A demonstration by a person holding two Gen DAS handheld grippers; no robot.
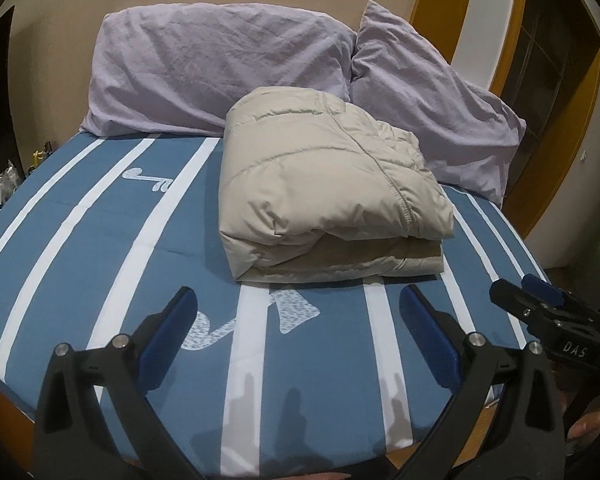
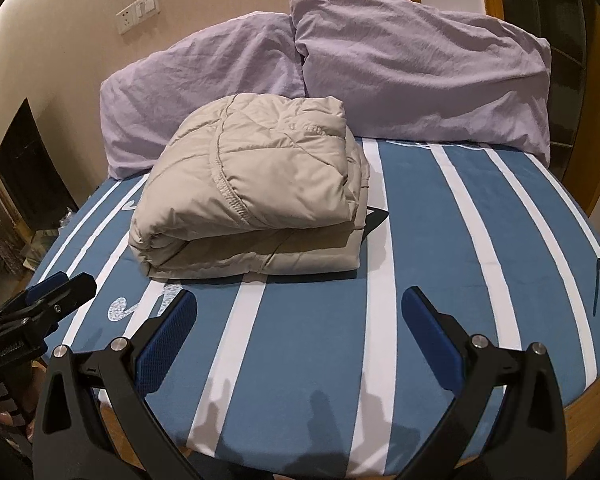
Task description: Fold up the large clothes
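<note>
A beige padded jacket [image 1: 328, 188] lies folded into a thick bundle on the blue and white striped bed [image 1: 100, 248], just in front of the pillows. It also shows in the right wrist view [image 2: 252, 196]. My left gripper [image 1: 300, 300] is open and empty, held over the bed's near end, short of the jacket. My right gripper [image 2: 300, 300] is open and empty too, also short of the jacket. The right gripper shows at the right edge of the left wrist view [image 1: 540, 304], and the left gripper at the left edge of the right wrist view [image 2: 48, 296].
Two lilac pillows [image 1: 220, 68] [image 1: 432, 116] lean against the wall behind the jacket. A wooden bed frame edge [image 2: 588, 392] runs below the sheet. Small items [image 1: 4, 184] stand on a low surface left of the bed. A wooden door frame [image 1: 572, 128] is at the right.
</note>
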